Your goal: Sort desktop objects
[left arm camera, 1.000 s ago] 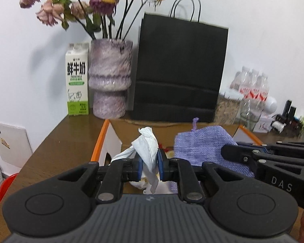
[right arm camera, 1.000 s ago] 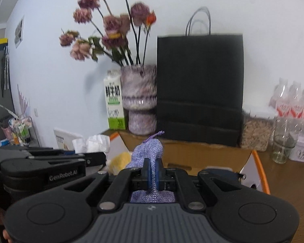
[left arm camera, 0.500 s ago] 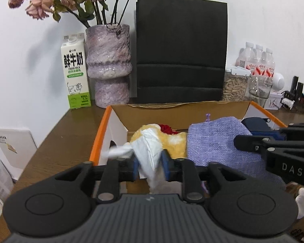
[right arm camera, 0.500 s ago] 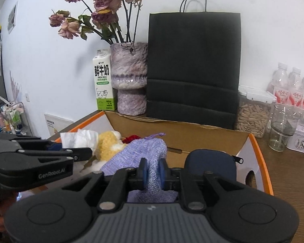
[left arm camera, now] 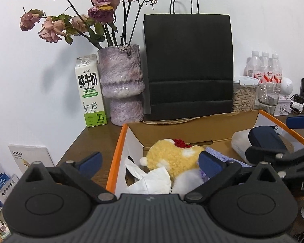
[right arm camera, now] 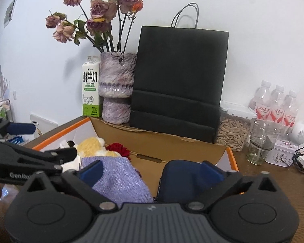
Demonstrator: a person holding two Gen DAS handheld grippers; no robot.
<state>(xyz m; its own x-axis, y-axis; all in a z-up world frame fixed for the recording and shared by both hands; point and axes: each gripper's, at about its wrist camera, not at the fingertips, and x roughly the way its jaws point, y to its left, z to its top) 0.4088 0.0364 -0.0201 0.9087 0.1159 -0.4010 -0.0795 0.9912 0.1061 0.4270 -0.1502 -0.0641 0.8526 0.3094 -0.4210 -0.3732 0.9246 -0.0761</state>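
Tissue (left arm camera: 152,179), crumpled and white, lies in the near left corner of the orange-edged cardboard box (left arm camera: 115,156) in the left wrist view, just below the left gripper (left arm camera: 150,162), whose jaws are opening wide with nothing pinched; the paper sits low between them, untouched. It looks feather-light and limp, so any raised fold would serve as a grip. One yellow plush toy (left arm camera: 172,158) lies just right of it, soft and squashy, best taken by its body. One red fabric flower (left arm camera: 179,142) peeks out behind the toy. One black paper bag (left arm camera: 188,64), one milk carton (left arm camera: 90,90) and one vase (left arm camera: 121,83) of dried roses stand at the far wall.

From the right wrist, the right gripper (right arm camera: 151,171) is likewise opening, fingers apart and empty. Below it one lilac woven pouch (right arm camera: 119,178) lies in the box, floppy and light, easiest gathered at a bunched edge. One dark blue zip case (right arm camera: 184,180) sits right of it, probably firmer and smoother, better clamped across its narrow side. Three water bottles (right arm camera: 276,105), one glass (right arm camera: 260,143) and one jar of seeds (right arm camera: 232,129) stand far right.
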